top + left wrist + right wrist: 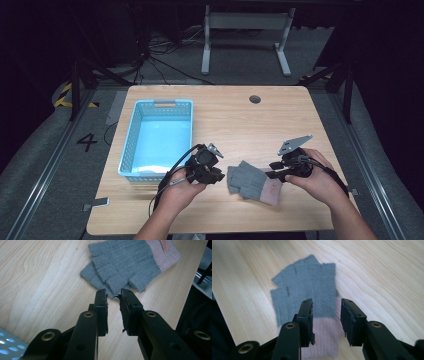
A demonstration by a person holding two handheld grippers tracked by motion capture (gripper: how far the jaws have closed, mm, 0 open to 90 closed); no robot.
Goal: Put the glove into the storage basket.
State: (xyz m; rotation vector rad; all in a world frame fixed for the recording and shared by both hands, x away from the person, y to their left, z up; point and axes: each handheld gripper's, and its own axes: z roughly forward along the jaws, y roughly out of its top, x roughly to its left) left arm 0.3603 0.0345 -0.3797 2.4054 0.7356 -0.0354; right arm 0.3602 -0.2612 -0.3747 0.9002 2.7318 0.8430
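Note:
A grey fingerless knit glove [252, 182] with a pink cuff lies flat on the wooden table [240, 115] near the front edge, between my two hands. My left gripper [220, 176] sits at the glove's finger end. In the left gripper view its jaws [113, 293] stand a narrow gap apart, with the edge of the glove [125, 262] just at their tips and not pinched. My right gripper [272, 170] is at the cuff end. In the right gripper view it [327, 301] hangs open over the glove [307, 290], above where grey meets pink.
A light blue plastic basket [130, 135] stands on the left half of the table, just behind my left hand; its corner [7, 345] shows in the left gripper view. A round cable hole [255, 99] sits at the table's far middle.

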